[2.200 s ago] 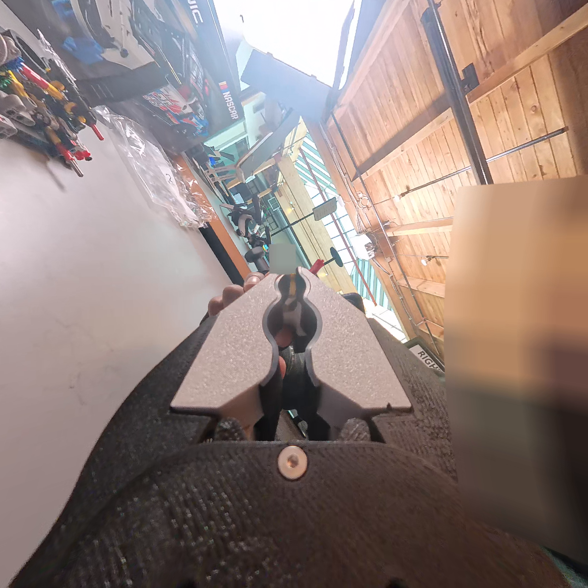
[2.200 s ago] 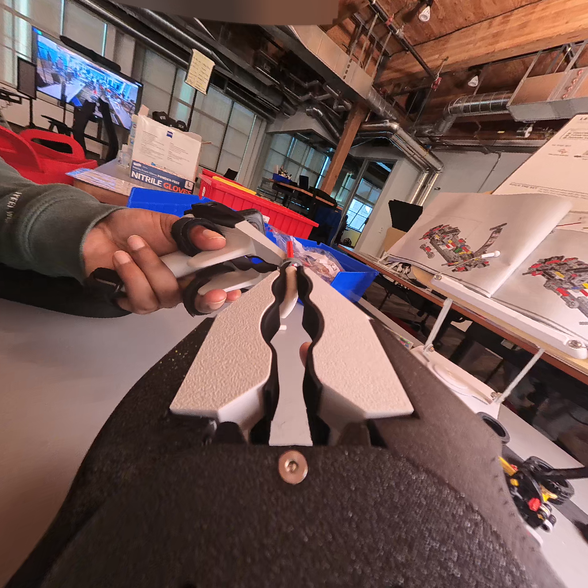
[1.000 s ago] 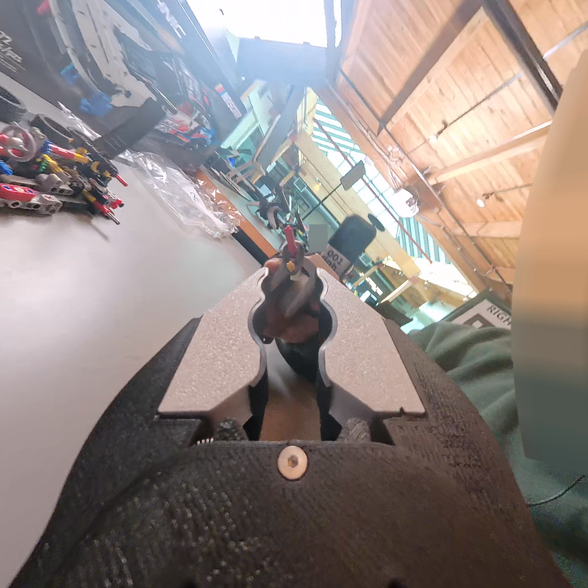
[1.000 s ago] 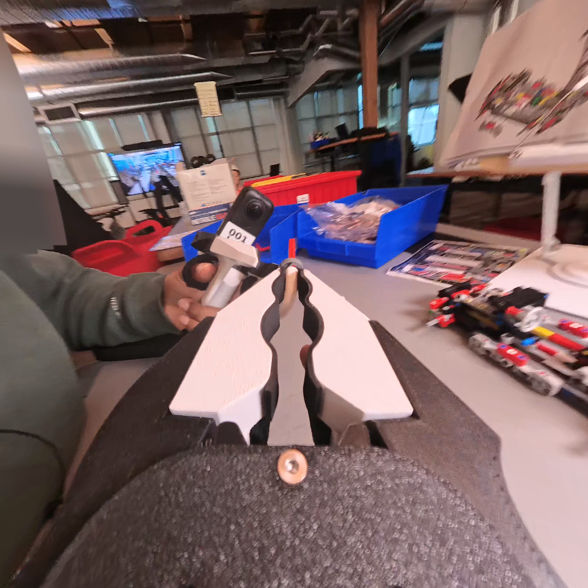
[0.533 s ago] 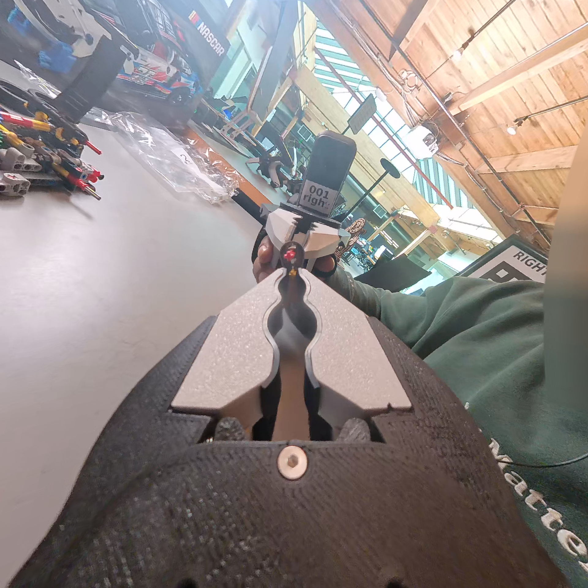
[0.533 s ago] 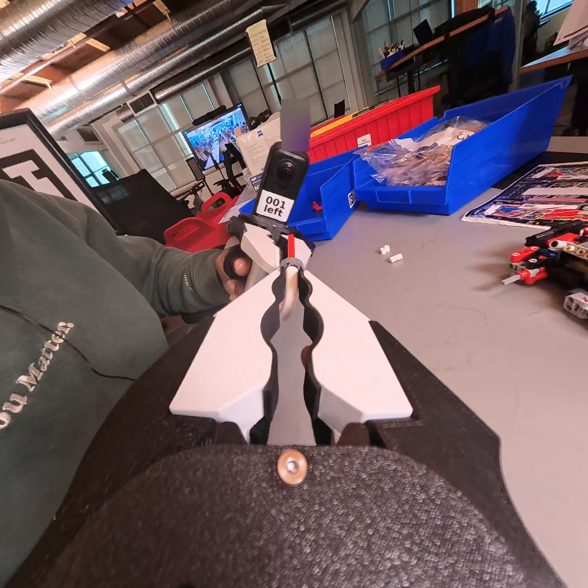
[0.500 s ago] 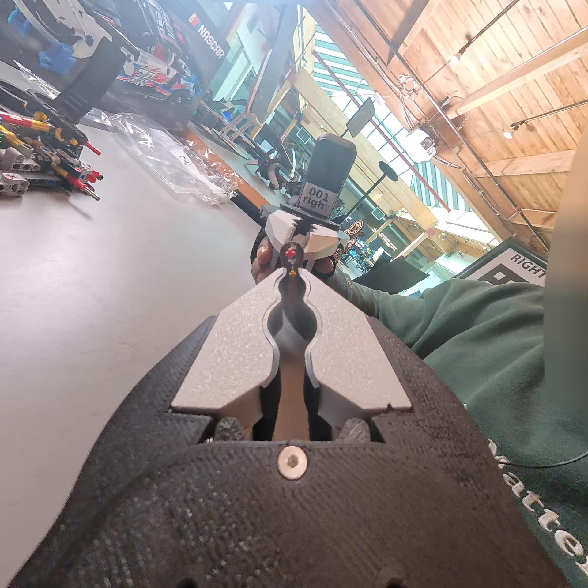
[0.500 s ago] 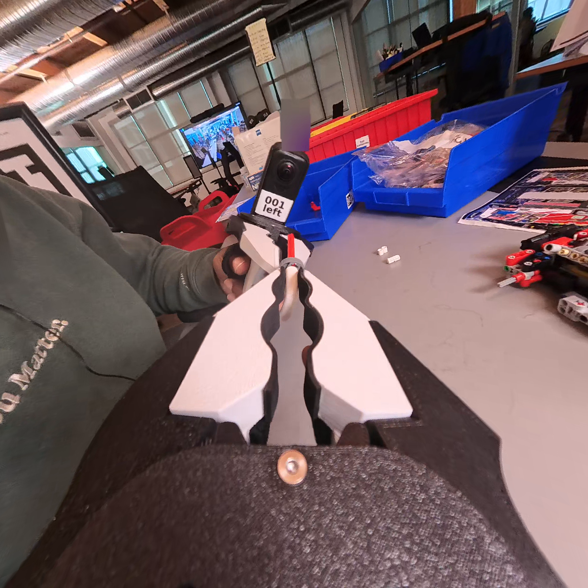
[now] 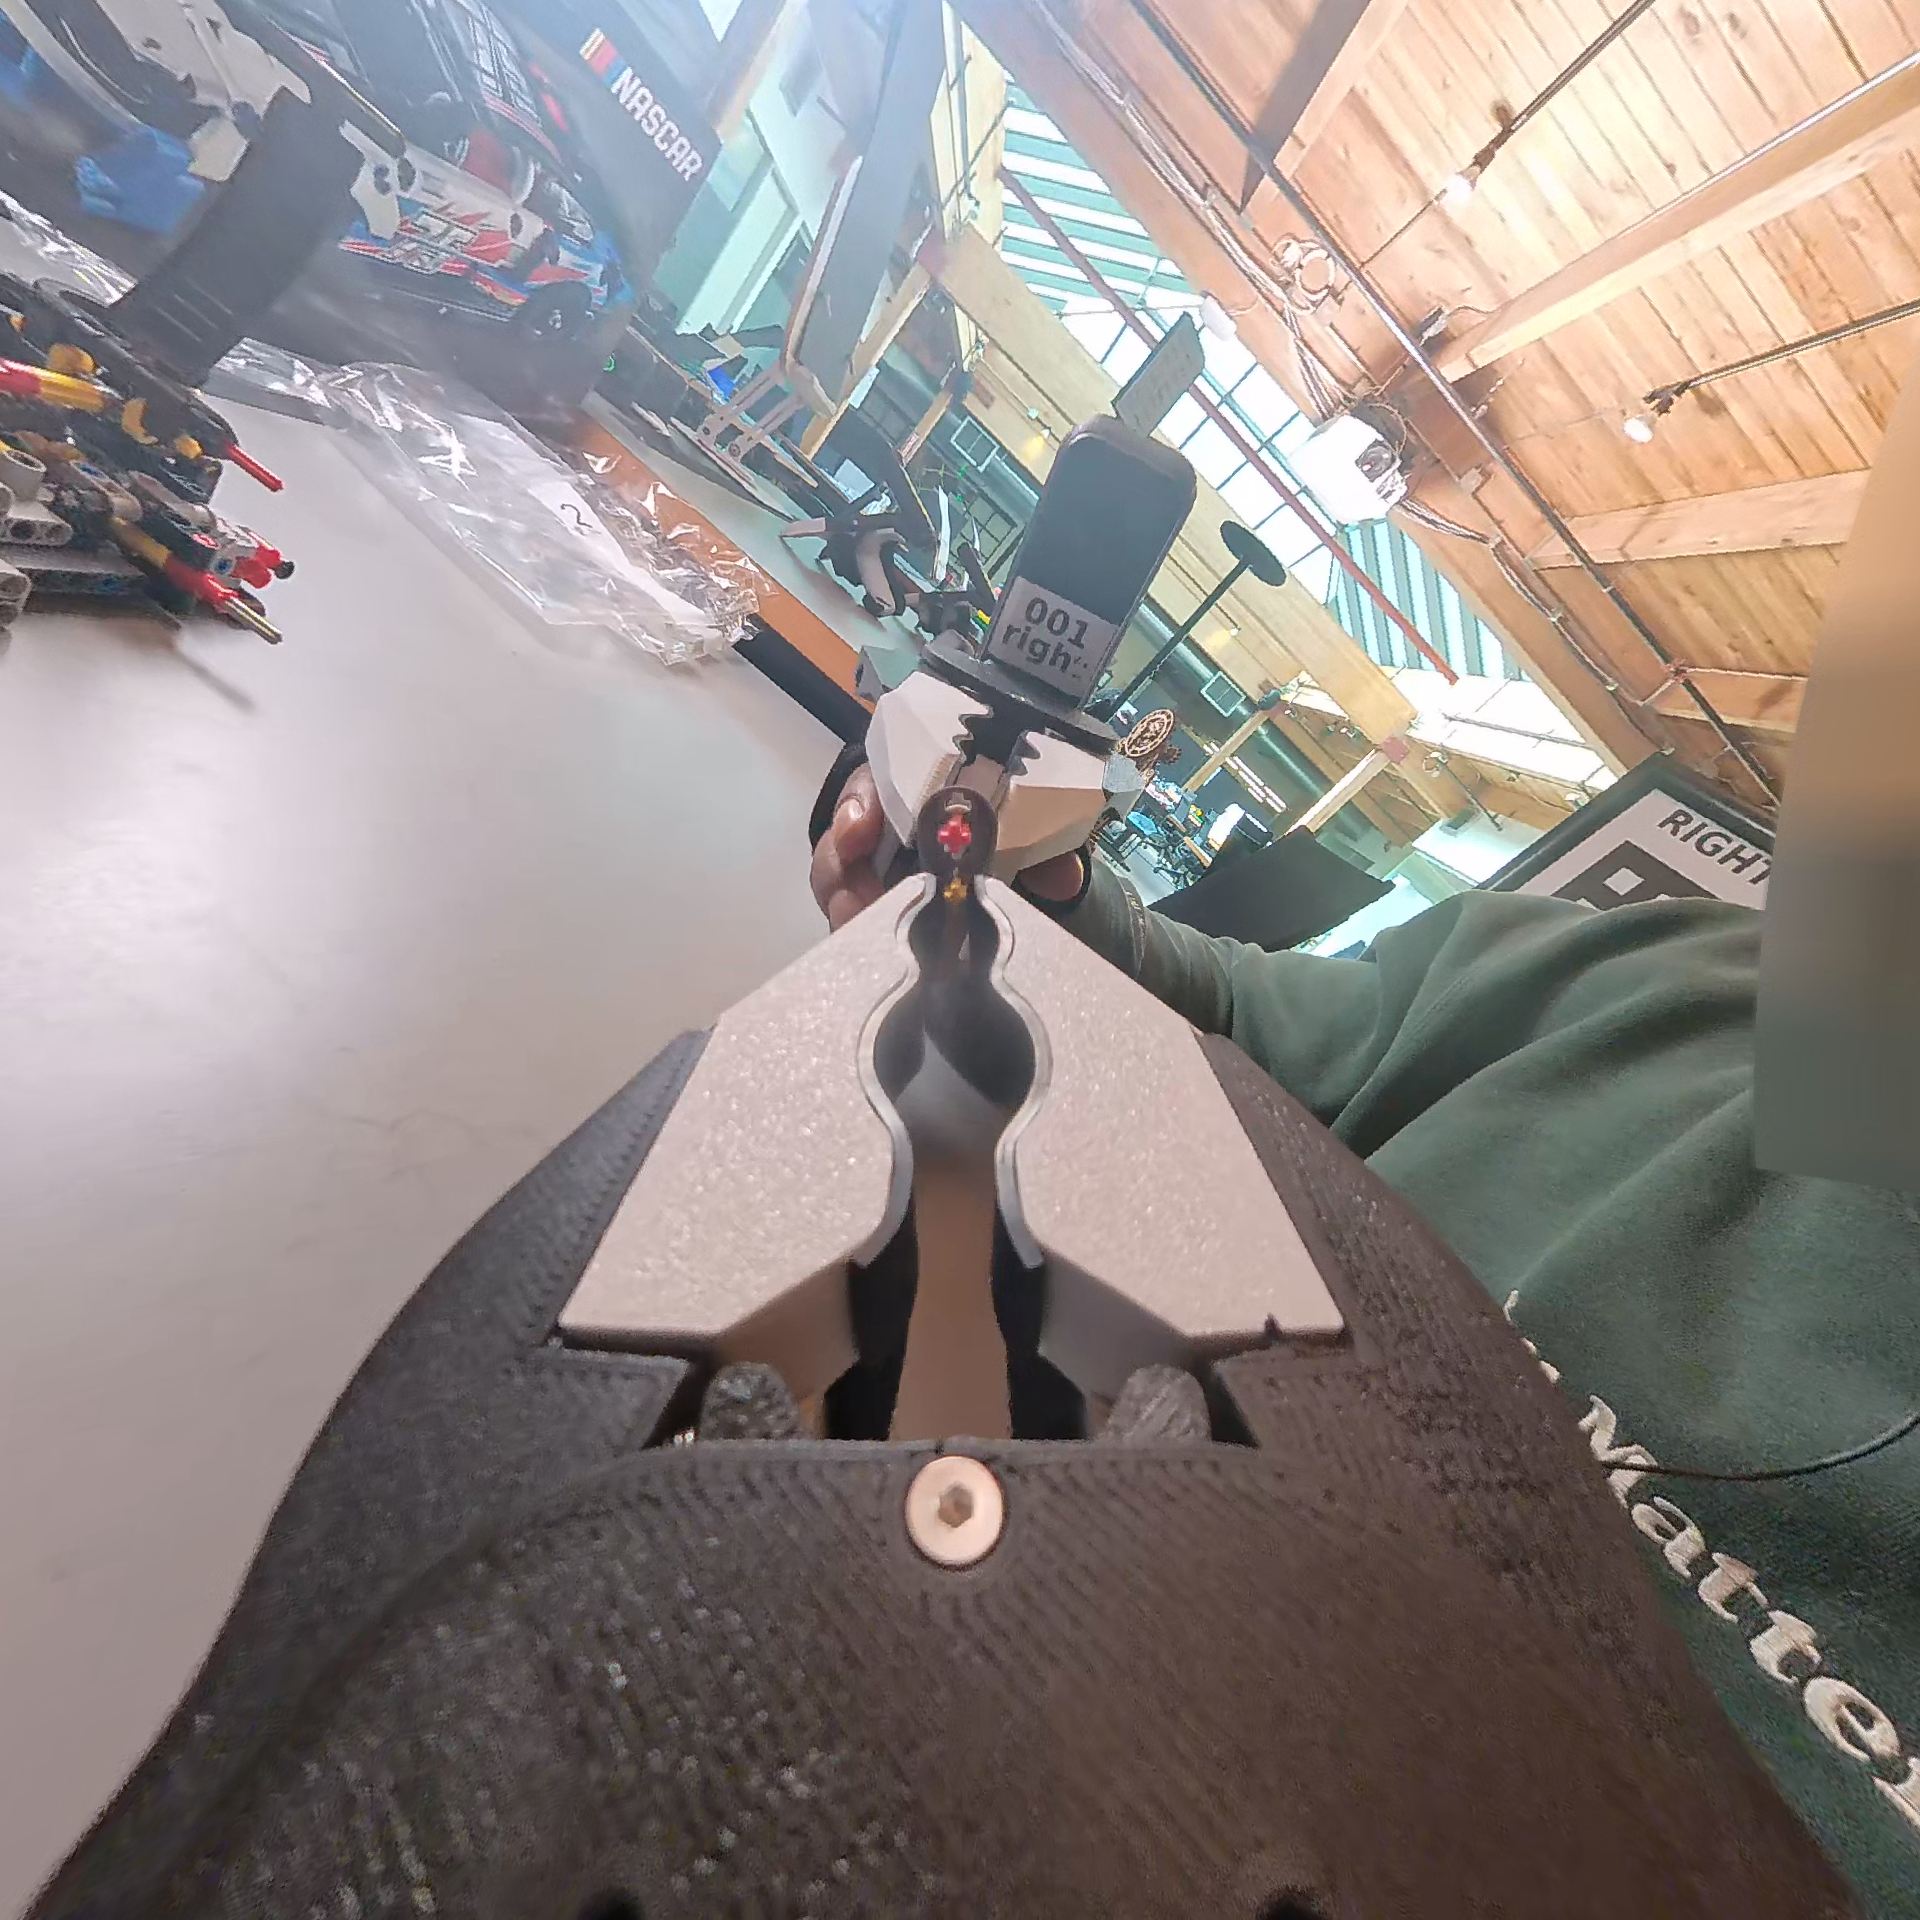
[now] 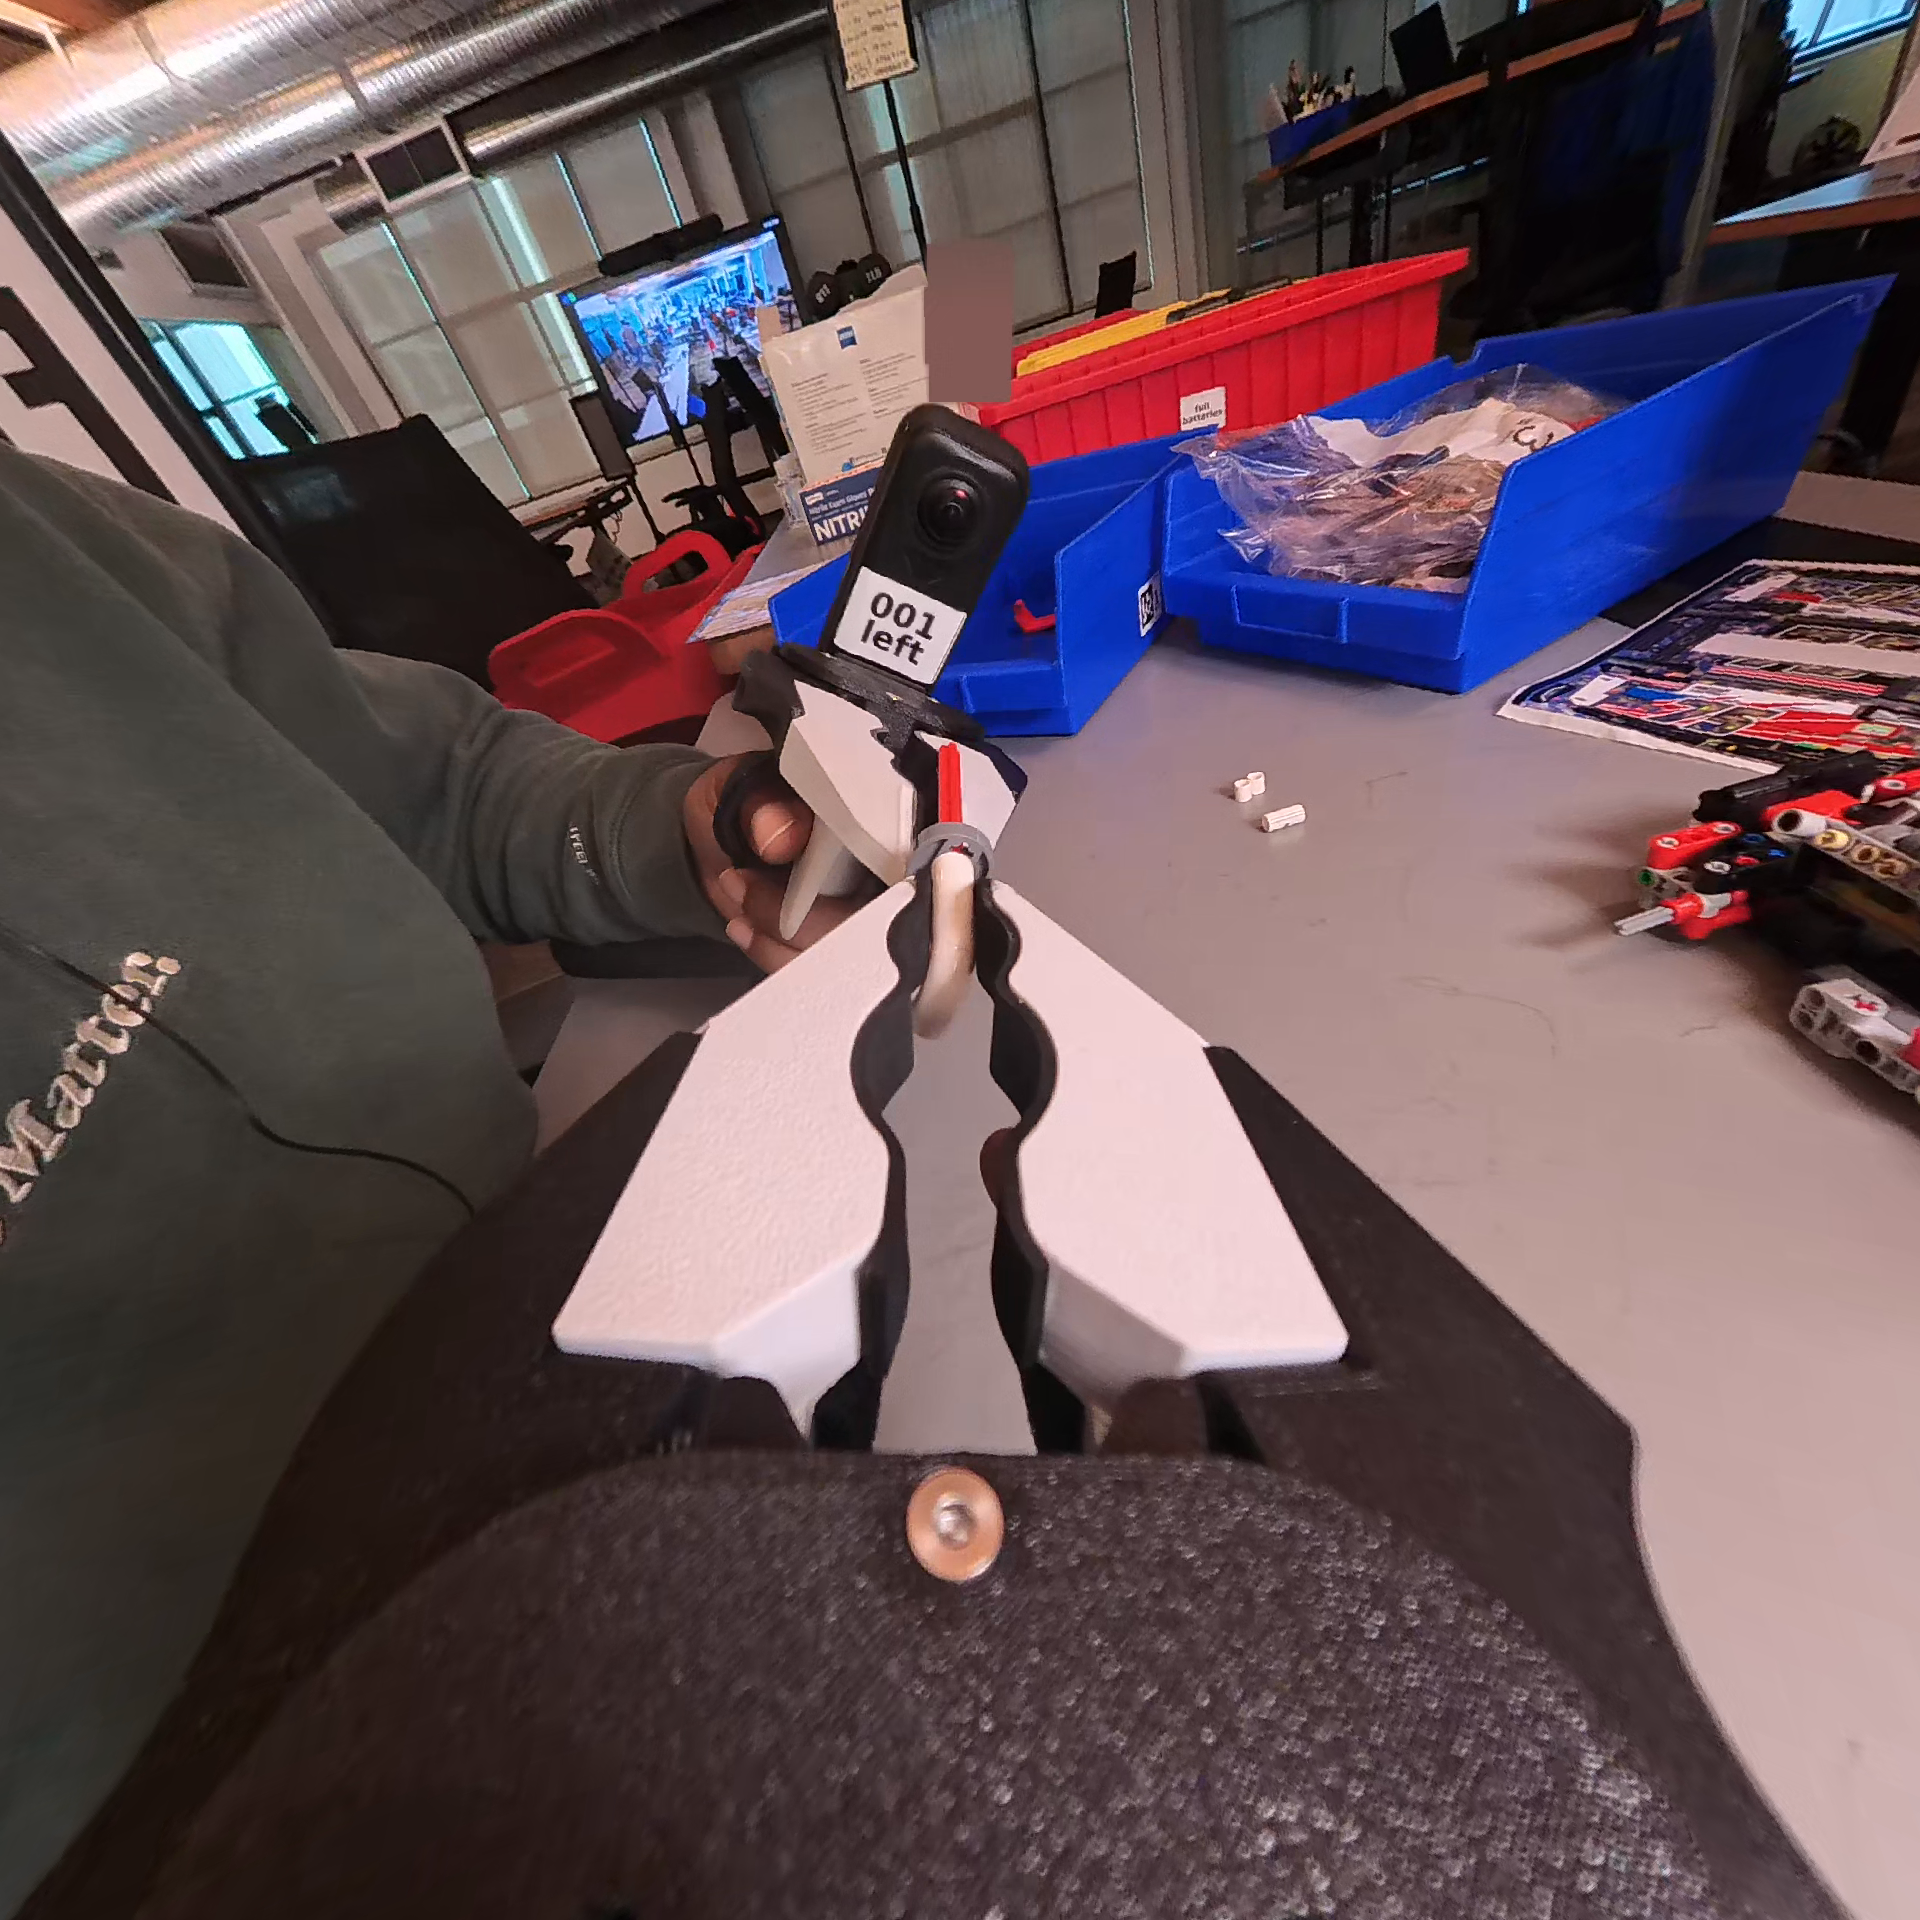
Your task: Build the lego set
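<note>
Where the right gripper [image 10: 948, 896] is raised above the grey bench [image 10: 1455, 1091], its fingers are seen closed on a cream curved piece [image 10: 943, 966], which is pinched flat between the pads near the tips. A grey ring [image 10: 951, 840] is seated at the front end of that piece, and a thin red axle [image 10: 948, 781] is carried through it, pointing at the left gripper [image 9: 951, 896] just opposite. The left fingers are brought together, tip to tip; a tiny yellow speck [image 9: 952, 889] is seen at their tips, but whether it is held cannot be told. The axle end is seen just beyond them.

The held assembly is judged to be light, stiff and smooth plastic, not fragile, though easily twisted out of a pinch. The broad flat sides of the cream piece are judged the safest hold; the axle is slim and may slide in the ring.

Two small white pieces [image 10: 1268, 805], a part-built brick model [image 10: 1808, 852] and blue bins [image 10: 1558, 603] are set well apart on the bench.
</note>
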`<state>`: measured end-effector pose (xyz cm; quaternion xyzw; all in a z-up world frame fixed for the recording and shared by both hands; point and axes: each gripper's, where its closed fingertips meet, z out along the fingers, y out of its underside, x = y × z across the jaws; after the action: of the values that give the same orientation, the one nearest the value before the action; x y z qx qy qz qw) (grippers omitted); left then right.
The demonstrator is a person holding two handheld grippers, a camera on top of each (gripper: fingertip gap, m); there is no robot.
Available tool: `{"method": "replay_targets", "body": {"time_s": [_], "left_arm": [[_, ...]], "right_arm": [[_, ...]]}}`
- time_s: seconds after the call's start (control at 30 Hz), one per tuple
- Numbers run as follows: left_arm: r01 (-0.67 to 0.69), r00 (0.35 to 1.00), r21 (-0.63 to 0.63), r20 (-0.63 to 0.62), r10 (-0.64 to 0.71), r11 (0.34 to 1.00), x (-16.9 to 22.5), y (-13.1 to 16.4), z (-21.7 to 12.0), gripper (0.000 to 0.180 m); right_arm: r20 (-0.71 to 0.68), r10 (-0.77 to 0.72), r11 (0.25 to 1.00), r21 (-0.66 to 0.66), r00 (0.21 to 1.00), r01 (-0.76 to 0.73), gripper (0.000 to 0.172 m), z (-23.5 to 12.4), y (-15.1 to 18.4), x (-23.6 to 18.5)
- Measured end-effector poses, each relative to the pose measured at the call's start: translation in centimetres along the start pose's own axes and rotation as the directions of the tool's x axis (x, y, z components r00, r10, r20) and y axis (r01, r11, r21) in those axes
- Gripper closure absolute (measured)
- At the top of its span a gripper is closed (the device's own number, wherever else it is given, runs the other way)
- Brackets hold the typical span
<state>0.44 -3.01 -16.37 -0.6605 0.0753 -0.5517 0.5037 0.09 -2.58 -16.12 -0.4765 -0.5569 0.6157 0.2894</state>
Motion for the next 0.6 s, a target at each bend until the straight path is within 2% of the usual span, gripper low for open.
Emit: {"method": "replay_targets", "body": {"time_s": [0.17, 0.27, 0.37, 0.6], "left_arm": [[0.000, 1.000, 0.000, 0.000, 0.000, 1.000, -0.06, 0.09, 0.04, 0.180], [-0.002, 1.000, 0.006, 0.007, 0.002, 1.000, -0.21, 0.02, -0.02, 0.179], [0.005, 1.000, 0.015, 0.008, -0.005, 1.000, -0.32, -0.08, -0.08, 0.179], [-0.044, 0.999, 0.008, 0.016, 0.044, 0.999, -0.20, 0.17, 0.07, 0.179]], "right_arm": [[0.014, 0.024, 1.000, 0.006, 1.000, -0.024, 0.166, -0.09, 0.05, -0.04], [0.031, 0.051, 0.998, 0.019, 0.998, -0.052, 0.149, -0.16, -0.20, -0.09], [0.022, 0.064, 0.998, 0.022, 0.998, -0.064, 0.142, -0.28, -0.19, 0.24], [0.063, 0.108, 0.994, 0.011, 0.992, -0.109, 0.143, 0.34, 0.32, -0.39]]}}
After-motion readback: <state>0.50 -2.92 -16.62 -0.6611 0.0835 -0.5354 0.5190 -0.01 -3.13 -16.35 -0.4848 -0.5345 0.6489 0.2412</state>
